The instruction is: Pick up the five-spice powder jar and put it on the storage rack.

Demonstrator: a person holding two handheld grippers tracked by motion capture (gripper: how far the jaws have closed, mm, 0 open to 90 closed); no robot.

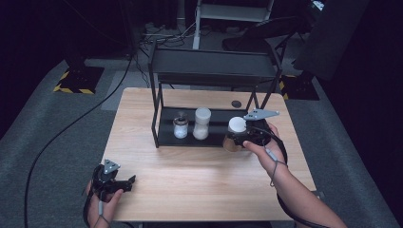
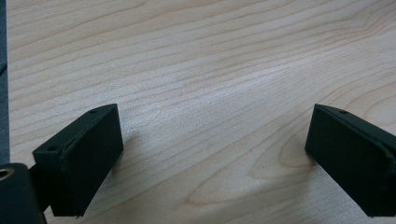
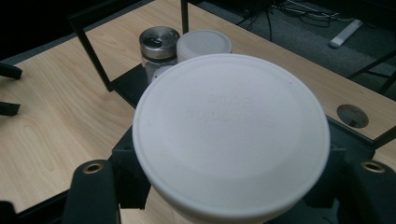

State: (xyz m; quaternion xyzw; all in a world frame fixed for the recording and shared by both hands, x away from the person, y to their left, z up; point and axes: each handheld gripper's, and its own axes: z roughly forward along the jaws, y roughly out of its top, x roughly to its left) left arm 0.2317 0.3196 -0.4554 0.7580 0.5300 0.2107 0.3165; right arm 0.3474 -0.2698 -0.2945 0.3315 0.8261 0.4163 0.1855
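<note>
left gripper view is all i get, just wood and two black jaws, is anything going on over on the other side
Observer: Yes. The right gripper is shut on a white-lidded jar at the right end of the black rack.
Operator: anything on that rack already
Observer: Two containers on its bottom shelf: a metal-capped shaker and a taller white-lidded container, side by side.
Operator: and my gripper, near any of that
Observer: No. The left gripper sits open at the table's near left corner, well apart from the rack.
</note>
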